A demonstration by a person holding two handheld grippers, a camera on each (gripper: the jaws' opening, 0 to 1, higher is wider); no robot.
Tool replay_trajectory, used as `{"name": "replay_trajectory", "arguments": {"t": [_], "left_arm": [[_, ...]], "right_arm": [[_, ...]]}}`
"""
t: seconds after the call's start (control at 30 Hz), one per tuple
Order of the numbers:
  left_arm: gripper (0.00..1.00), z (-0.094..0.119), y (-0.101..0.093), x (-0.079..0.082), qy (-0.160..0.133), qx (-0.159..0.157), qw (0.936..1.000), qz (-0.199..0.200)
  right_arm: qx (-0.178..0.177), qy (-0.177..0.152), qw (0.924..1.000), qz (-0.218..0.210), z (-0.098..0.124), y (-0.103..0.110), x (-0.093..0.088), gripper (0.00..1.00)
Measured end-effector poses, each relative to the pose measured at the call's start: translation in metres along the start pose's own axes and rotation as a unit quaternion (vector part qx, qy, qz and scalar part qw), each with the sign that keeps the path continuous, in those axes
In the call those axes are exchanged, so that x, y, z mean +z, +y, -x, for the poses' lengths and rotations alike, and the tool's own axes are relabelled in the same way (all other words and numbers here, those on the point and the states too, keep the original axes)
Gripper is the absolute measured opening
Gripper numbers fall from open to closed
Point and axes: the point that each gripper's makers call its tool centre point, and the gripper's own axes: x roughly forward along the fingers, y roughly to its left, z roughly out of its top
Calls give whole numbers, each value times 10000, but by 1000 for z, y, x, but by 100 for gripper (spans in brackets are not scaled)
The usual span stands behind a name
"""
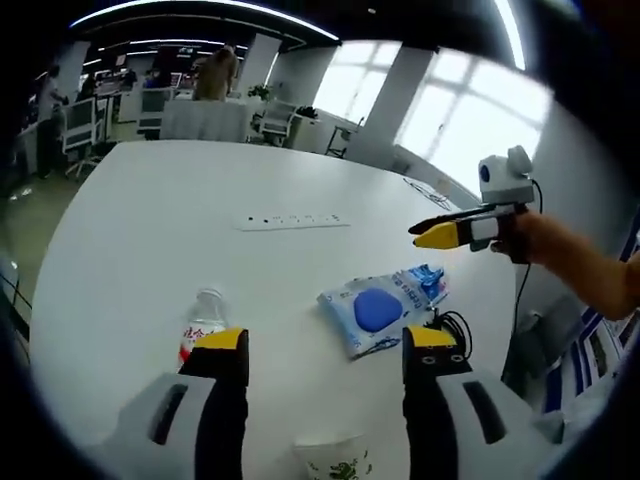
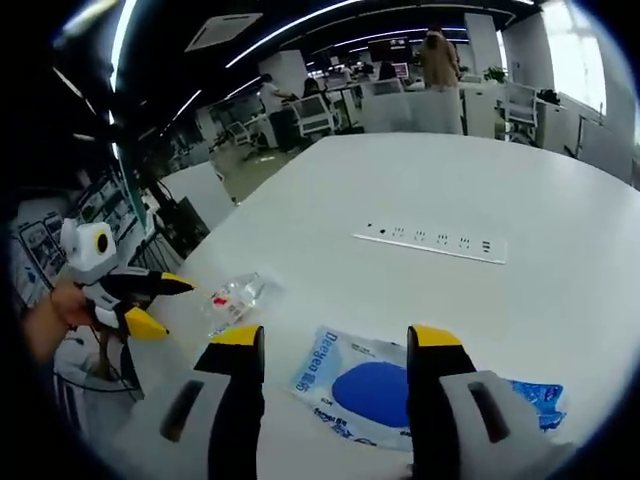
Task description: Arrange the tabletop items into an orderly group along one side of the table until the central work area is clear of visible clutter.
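A clear water bottle [image 1: 203, 320] with a red label lies on the white table [image 1: 200, 200], just ahead of my left jaw. A blue-and-white packet [image 1: 385, 305] lies flat ahead of the other jaw. My left gripper [image 1: 326, 340] is open and holds nothing, and a paper cup [image 1: 335, 462] stands below it. My right gripper [image 1: 432, 235] reaches in from the right, above the table. In the right gripper view, my right gripper [image 2: 335, 335] is open over the packet [image 2: 370, 385]. The bottle [image 2: 235, 295] lies to its left, close to the open left gripper [image 2: 163, 303].
A white socket strip [image 1: 293, 220] is set into the table's middle, also the strip [image 2: 430, 240] beyond the packet. A black cable [image 1: 456, 325] coils at the table's right edge. Office desks, chairs and people stand far behind.
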Motion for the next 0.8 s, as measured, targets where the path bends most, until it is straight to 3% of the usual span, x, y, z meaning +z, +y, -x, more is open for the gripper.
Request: {"name": "replay_trajectory", "arguments": {"t": [0.3, 0.8], "left_arm": [[63, 32, 15, 0, -116, 195, 9997, 54], [63, 71, 45, -5, -274, 366, 9987, 229]], "right_arm": [[290, 14, 9996, -13, -13, 26, 7, 56], [935, 124, 9953, -224, -61, 79, 12, 54]]}}
